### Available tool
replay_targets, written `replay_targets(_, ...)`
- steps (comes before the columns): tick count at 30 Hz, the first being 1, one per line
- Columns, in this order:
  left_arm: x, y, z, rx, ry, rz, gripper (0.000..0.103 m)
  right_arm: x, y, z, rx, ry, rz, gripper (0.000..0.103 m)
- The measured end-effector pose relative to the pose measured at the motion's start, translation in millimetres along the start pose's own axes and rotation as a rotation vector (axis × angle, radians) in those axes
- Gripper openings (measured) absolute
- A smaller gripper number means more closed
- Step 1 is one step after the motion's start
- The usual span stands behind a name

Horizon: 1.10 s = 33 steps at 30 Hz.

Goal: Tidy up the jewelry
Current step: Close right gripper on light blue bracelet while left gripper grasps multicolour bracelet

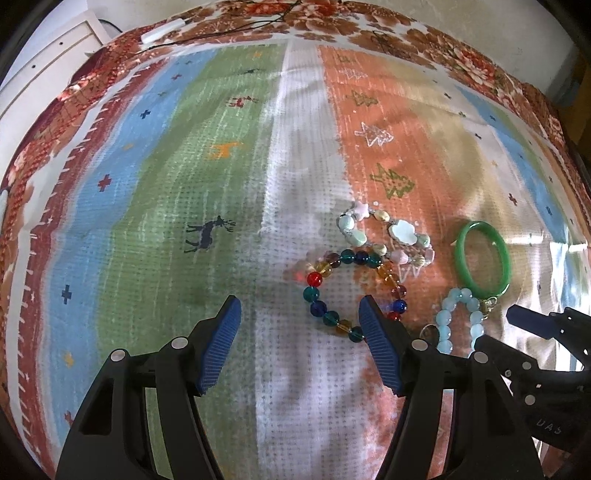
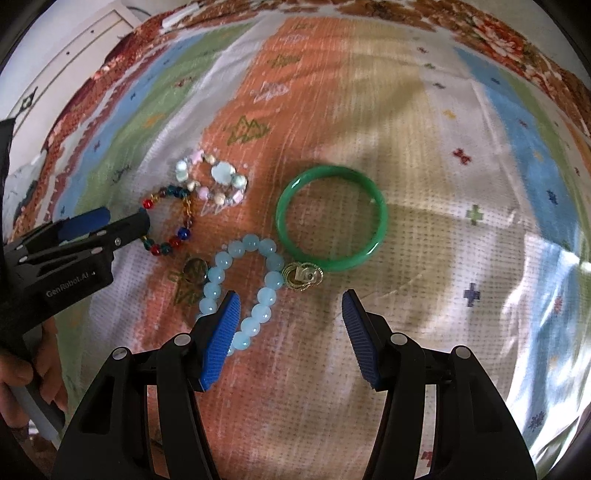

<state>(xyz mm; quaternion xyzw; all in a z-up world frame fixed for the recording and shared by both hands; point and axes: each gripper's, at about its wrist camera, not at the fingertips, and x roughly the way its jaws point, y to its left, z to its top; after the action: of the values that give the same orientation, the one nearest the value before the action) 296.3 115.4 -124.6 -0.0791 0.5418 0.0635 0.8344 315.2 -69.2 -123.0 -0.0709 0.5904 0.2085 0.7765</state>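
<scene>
Several pieces of jewelry lie on a striped mat [image 1: 207,184]. A multicoloured bead bracelet [image 1: 317,293] [image 2: 183,232] lies just ahead of my open, empty left gripper [image 1: 300,306], its near side by the right fingertip. A pastel stone bracelet [image 1: 391,236] [image 2: 218,181] lies behind it. A green bangle [image 1: 480,258] [image 2: 332,218] lies to the right. A light blue bead bracelet [image 1: 448,317] [image 2: 255,291] and a gold brooch [image 2: 303,277] lie just ahead of my open, empty right gripper [image 2: 291,302]. The left gripper also shows in the right wrist view [image 2: 110,221].
A round brownish pendant [image 2: 194,271] lies left of the blue bracelet. The mat lies on a floral cloth [image 1: 369,33]. A white cabinet [image 1: 44,62] stands at the far left. A white bar with a black cord [image 1: 162,31] lies at the far edge.
</scene>
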Motion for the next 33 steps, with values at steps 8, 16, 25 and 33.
replay_targets(8, 9, -1, 3, 0.022, 0.008, 0.009, 0.066, 9, 4, 3, -0.042, 0.027, -0.017, 0.049)
replay_targets(16, 12, -2, 1, 0.048, 0.005, 0.042, 0.058, 12, 5, 1, -0.044, 0.058, -0.011, 0.027)
replay_targets(25, 12, -2, -1, 0.076, -0.009, 0.081, 0.013, 11, 1, -1, -0.032, 0.061, 0.013, 0.012)
replay_targets(33, 2, 2, 0, 0.051, -0.007, 0.048, 0.009, -4, 6, -5, -0.072, 0.025, -0.016, 0.012)
